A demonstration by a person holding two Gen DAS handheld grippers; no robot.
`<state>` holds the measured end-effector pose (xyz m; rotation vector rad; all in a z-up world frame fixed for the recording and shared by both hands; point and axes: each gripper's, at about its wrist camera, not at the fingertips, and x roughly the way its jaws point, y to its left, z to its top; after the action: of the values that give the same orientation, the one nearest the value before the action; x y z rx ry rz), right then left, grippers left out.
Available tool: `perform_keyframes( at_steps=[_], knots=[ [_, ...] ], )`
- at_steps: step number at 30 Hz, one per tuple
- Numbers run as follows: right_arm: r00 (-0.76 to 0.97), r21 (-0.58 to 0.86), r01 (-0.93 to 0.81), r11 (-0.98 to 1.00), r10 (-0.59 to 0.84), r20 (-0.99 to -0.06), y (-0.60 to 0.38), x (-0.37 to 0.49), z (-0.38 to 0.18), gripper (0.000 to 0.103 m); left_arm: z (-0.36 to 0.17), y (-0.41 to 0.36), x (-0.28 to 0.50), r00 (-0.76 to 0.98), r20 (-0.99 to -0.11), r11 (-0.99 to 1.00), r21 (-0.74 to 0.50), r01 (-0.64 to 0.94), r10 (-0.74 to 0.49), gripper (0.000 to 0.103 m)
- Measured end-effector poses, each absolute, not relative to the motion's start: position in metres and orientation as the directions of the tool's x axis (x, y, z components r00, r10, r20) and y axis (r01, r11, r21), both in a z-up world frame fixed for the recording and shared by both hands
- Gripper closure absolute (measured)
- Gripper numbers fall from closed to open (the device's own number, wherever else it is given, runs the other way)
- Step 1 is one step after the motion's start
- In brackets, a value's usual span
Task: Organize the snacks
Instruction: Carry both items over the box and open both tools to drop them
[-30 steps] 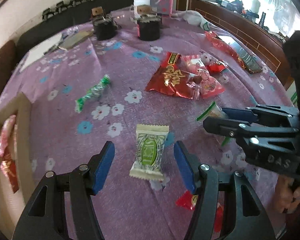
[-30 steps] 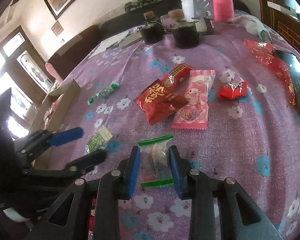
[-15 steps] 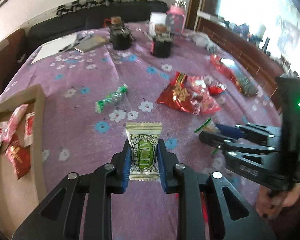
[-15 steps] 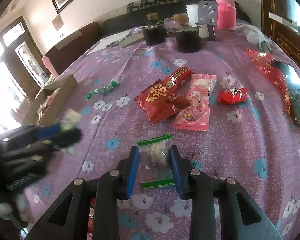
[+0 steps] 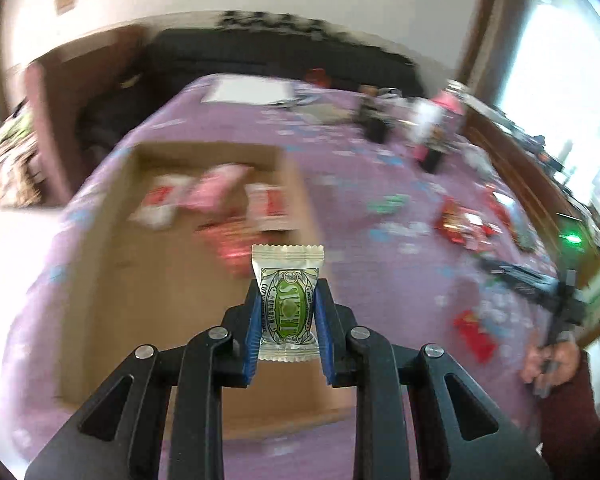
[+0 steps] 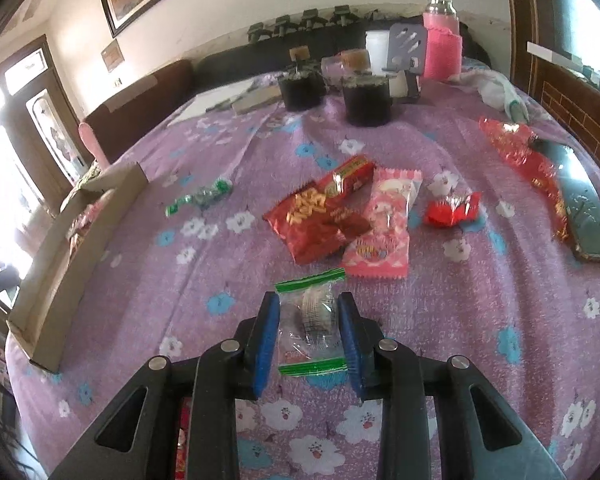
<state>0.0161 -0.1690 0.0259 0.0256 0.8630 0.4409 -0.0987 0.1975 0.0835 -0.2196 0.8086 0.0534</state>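
Where the left wrist view looks along its fingers, the left gripper (image 5: 287,312) is clamped on a green-and-white candy packet (image 5: 287,300). The packet stands upright between the two blue pads (image 5: 253,328), which press on its left and right edges. Its crimped top edge rises clear above the fingertips and its lower seam hangs just below them. The packet is held in the air over the near part of a cardboard box (image 5: 100,280) that sits on the purple floral cloth (image 5: 400,320). Red and pink packets (image 5: 216,192) lie at the far end of the box; motion blur hides their detail. At the right edge, the right gripper (image 5: 512,270) appears blurred, with a hand (image 5: 552,364) gripping its handle.

From the right wrist view, the right gripper (image 6: 309,332) is down at the cloth with a clear packet with green ends (image 6: 310,328) between its blue pads. The pads stand just beside the packet's left and right edges; whether they press on it cannot be told. The packet lies flat on the purple floral cloth (image 6: 460,300), its far green end past the fingertips and its near green end between the fingers. Beyond it lie a red snack bag (image 6: 320,220), touching a pink packet (image 6: 384,228), then a small red wrapped candy (image 6: 452,210) and a green twisted candy (image 6: 200,198). The cardboard box (image 6: 80,248) stands at the left.
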Motion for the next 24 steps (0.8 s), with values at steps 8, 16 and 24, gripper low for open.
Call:
perform_keyframes(
  at_steps=[8,16,24],
  knots=[
    [0.537,0.222,-0.485,0.846,0.489,-0.687,-0.118,0.0,0.088,0.072,0.069,0.268,-0.09,0.632,-0.774,0.954,-0.156,-0.257,0.044,0.081],
    [0.345,0.249,-0.649,0.718,0.57,-0.745,0.011,-0.002,0.096,0.072,0.035,0.284,-0.039,0.509,-0.859,0.94,-0.132,-0.315,0.05,0.081],
    [0.209,0.206,-0.767,0.608,0.54,-0.815,0.127,-0.011,0.077,0.073,0.023,0.308,-0.011,0.474,-0.879,0.91,-0.152,-0.386,0.054,0.081]
  ],
)
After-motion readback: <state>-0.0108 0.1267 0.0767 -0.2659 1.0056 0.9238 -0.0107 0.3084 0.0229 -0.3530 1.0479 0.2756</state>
